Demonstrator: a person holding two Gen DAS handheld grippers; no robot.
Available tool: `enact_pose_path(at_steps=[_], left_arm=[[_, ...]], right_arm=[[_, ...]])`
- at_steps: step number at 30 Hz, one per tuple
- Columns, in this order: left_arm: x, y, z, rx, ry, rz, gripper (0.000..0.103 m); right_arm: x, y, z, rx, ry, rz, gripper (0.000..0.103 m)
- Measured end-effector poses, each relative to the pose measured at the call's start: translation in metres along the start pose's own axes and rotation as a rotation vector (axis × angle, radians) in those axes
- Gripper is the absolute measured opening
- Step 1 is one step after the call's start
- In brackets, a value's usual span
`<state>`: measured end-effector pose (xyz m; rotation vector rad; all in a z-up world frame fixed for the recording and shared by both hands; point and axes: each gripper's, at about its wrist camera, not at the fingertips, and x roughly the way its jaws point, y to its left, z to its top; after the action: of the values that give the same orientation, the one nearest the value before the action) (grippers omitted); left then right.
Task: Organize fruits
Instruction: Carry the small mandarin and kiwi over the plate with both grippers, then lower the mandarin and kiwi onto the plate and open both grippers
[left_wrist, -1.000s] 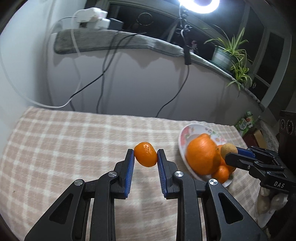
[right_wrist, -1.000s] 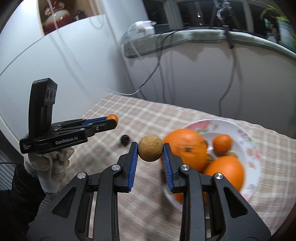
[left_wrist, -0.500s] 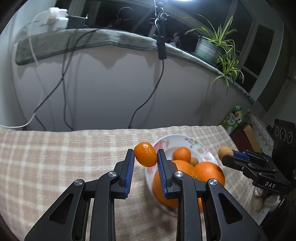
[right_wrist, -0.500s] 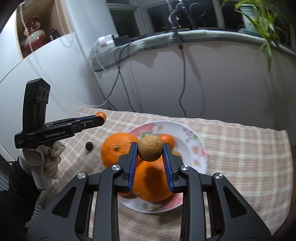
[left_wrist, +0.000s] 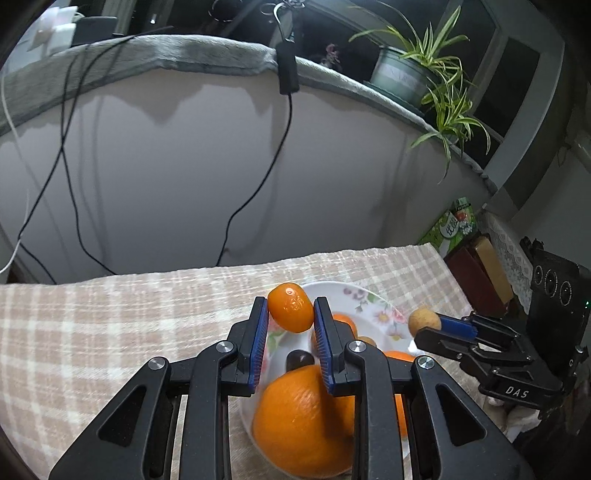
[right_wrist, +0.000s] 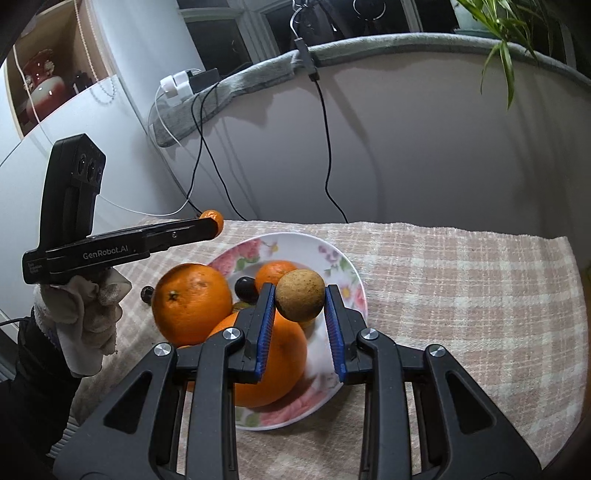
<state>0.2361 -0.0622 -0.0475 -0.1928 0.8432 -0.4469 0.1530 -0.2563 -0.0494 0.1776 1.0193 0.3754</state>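
Both grippers hover over the plate (right_wrist: 347, 273), the left gripper (left_wrist: 290, 314) clamping a kumquat (left_wrist: 290, 307), the right gripper (right_wrist: 300, 301) a brown fruit (right_wrist: 300, 300); next, I'd say, release onto bare plate

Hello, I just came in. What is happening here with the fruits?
A person holds a gripper in each hand and is gathering fruit onto a flowered plate on a checked cloth. The left tool is shut on a small orange fruit; the right tool is shut on a round brown fruit. Both hover over the plate, which already holds two big oranges and smaller fruits. Neither piece is released yet.
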Motion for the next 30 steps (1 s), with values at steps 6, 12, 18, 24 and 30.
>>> enact_pose_path(at_steps=[6, 12, 18, 24, 30], left_arm=[[0.006, -0.005, 0.001, 0.012, 0.017, -0.003, 0.023], [0.010, -0.007, 0.002, 0.018, 0.031, -0.010, 0.024], [0.011, -0.010, 0.002, 0.028, 0.039, -0.011, 0.024], [0.012, -0.010, 0.002, 0.027, 0.044, -0.013, 0.024], [0.010, -0.010, 0.001, 0.025, 0.045, -0.025, 0.028]], right_arm=[[0.008, -0.006, 0.001, 0.020, 0.009, 0.011, 0.028], [0.011, -0.007, 0.000, 0.028, 0.022, 0.021, 0.028], [0.016, -0.008, 0.002, 0.035, 0.029, 0.023, 0.028], [0.015, -0.010, 0.003, 0.042, 0.022, 0.023, 0.040], [0.010, -0.010, 0.003, 0.046, 0.002, 0.020, 0.054]])
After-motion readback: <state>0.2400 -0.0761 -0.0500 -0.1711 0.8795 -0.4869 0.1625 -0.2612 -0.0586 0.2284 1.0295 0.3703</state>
